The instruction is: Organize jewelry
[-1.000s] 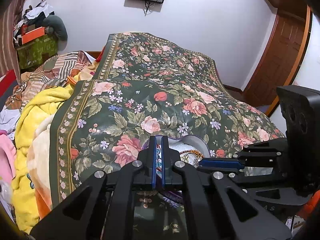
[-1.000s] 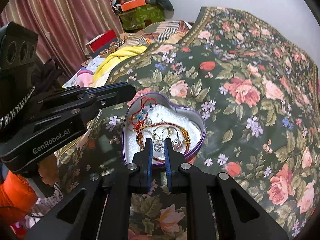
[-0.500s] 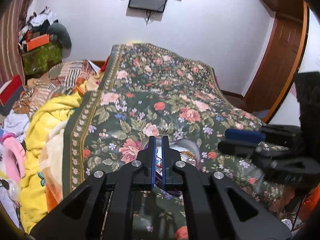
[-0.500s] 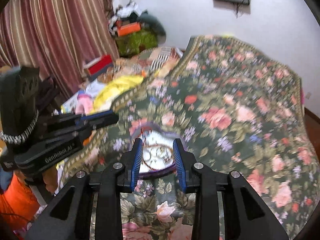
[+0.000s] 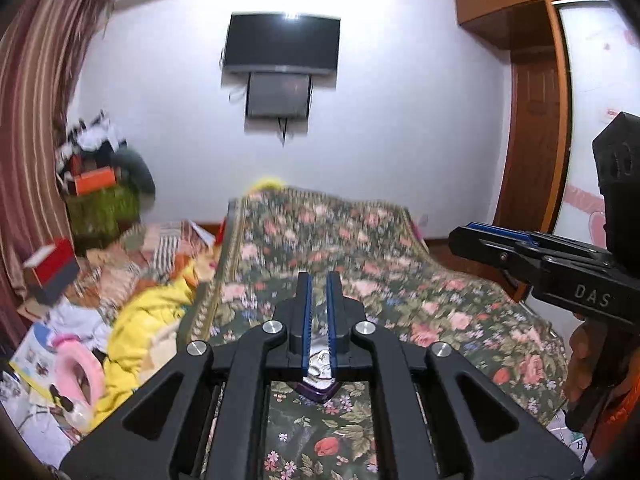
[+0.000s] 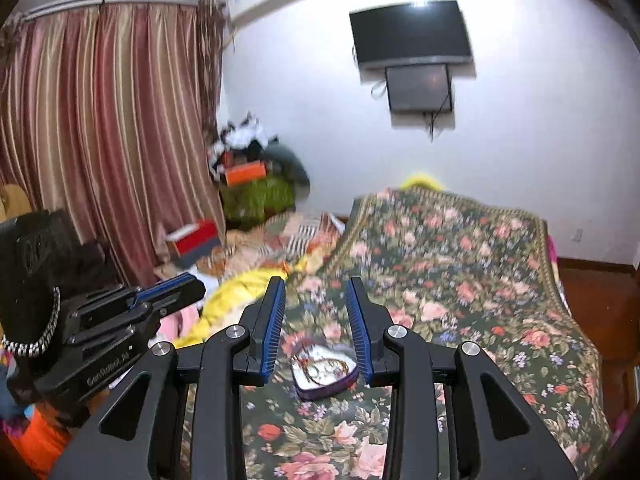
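Jewelry lies heaped in the purple heart-shaped tin (image 6: pixel 325 374) on the floral bedspread (image 6: pixel 460 280). Above the tin, the right hand-held gripper (image 6: pixel 316 320) has just spread, empty; the left hand-held gripper (image 5: pixel 317 308) is almost pressed together, empty. Best approach the tin slowly and pinch one piece.

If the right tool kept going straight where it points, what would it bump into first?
Probably the flowery bedspread. The right tool aims forward and slightly down, passing above the heart-shaped box. Depth is hard to judge, so it's a guess.
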{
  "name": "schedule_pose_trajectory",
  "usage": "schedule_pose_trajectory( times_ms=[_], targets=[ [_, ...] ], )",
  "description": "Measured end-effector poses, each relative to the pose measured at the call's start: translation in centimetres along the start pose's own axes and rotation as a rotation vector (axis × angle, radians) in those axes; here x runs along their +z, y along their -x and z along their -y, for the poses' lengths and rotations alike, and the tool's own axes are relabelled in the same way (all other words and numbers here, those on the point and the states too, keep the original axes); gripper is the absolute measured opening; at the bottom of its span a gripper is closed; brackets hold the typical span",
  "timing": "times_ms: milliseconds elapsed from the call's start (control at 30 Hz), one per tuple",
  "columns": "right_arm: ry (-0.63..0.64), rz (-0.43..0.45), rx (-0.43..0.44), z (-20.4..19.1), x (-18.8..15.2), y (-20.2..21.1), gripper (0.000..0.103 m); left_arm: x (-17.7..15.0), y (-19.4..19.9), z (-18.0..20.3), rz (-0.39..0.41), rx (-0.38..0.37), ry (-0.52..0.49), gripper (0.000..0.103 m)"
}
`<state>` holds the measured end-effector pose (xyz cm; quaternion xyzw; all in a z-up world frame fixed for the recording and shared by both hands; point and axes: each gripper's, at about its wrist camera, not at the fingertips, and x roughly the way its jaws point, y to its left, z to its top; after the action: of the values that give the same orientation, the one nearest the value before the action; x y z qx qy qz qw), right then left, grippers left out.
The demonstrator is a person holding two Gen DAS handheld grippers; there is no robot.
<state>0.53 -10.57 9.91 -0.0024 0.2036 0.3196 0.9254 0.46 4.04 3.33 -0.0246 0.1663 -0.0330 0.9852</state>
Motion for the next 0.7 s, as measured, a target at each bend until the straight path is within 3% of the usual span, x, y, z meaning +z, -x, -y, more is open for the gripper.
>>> schedule_pose_trajectory(
  times_ms=[133,200,233,300,500,600,700],
  targets=[
    [-0.006,0.078,-0.018,-1.3,0.2,2.9,0.039,0.6,3.5,1.5,0.064,0.022,-0.023,0.008],
    [-0.004,0.115,-0.042,-1.8,0.1,4.0,0.055,0.6,4.7,1.9,0.089,0.036,-0.021,0.025],
    [0.000,0.134,-0.059,-2.0,0.1,4.5,0.057,0.7,5.5,2.0,0.107,0.043,-0.011,0.032],
    [0.013,0.158,-0.091,-2.4,0.0,5.1,0.067,0.7,6.7,2.2,0.137,0.071,0.004,0.060],
    [0.036,0.209,-0.164,-3.2,-0.4,6.3,0.088,0.6,8.6,2.4,0.202,0.160,0.021,0.090],
    [0.041,0.214,-0.191,-3.3,-0.5,6.3,0.099,0.5,9.1,2.4,0.214,0.178,0.029,0.091],
    [0.029,0.227,-0.200,-3.1,-0.7,6.8,0.102,0.3,9.5,2.5,0.214,0.187,0.025,0.093]
  ],
)
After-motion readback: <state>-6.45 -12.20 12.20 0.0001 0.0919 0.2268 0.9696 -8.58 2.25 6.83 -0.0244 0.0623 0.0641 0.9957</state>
